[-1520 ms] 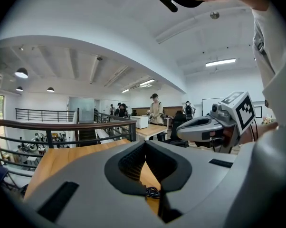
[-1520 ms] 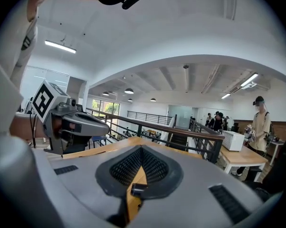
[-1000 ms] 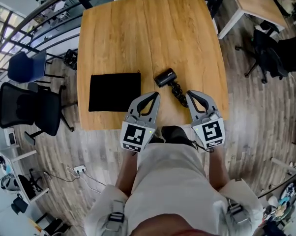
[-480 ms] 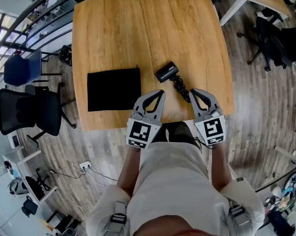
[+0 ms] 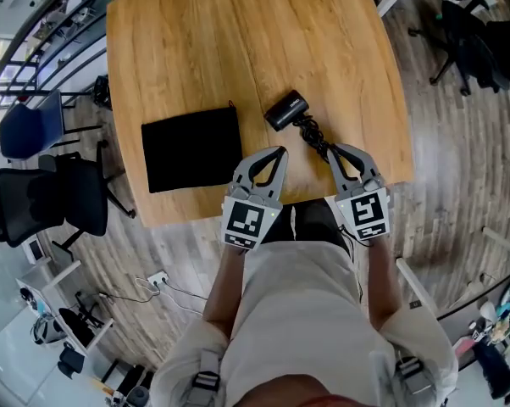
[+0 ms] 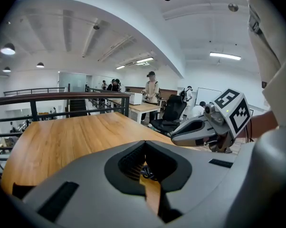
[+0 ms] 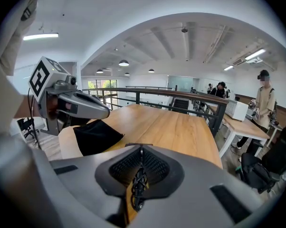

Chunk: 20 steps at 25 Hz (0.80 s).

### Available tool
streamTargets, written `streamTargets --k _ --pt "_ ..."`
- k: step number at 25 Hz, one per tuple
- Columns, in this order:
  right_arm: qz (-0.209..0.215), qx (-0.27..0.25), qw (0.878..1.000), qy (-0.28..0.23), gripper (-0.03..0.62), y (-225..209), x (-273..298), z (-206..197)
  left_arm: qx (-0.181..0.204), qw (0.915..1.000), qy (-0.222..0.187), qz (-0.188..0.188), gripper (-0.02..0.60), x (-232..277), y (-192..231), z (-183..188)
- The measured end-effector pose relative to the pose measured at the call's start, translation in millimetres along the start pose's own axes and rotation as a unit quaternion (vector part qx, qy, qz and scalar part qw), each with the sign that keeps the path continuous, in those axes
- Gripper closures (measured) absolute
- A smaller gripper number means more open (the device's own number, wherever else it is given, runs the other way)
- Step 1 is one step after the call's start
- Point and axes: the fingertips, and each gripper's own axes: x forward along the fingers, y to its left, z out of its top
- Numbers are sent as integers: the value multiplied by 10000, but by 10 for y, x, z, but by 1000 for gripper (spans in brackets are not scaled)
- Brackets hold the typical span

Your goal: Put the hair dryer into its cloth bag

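Note:
The black hair dryer [image 5: 285, 111] lies on the wooden table [image 5: 238, 41], its coiled cord [image 5: 314, 138] trailing toward the near edge. To its left the flat black cloth bag [image 5: 191, 148] lies on the table, also visible in the right gripper view [image 7: 95, 137]. My left gripper [image 5: 279, 152] is shut and empty, between bag and cord. My right gripper [image 5: 333, 149] is shut, its tip right by the cord's end. The cord [image 7: 138, 184] shows through the gap behind the closed tips [image 7: 141, 147]. The left gripper view shows closed tips [image 6: 145, 142] with wood beneath.
The near table edge [image 5: 297, 200] runs just under both grippers. A black office chair [image 5: 43, 206] and a blue chair [image 5: 30, 125] stand left of the table. A railing [image 7: 181, 95], other desks and several people stand beyond the far side.
Both grippers have sunk toward the table and reach a little further over its near edge. The right tip now sits closer to the cord's end. Dryer and bag have not moved.

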Motion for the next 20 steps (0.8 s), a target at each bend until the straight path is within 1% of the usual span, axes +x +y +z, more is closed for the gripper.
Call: streamTargets --k 7,20 --pt "-5 25 9997 257 571 9 143 -279 -42 9998 127 -137 561 167 -30 -190" --pt "-20 -53 9986 521 571 6 384 -607 -53 9987 345 -363 561 448 -100 -492"
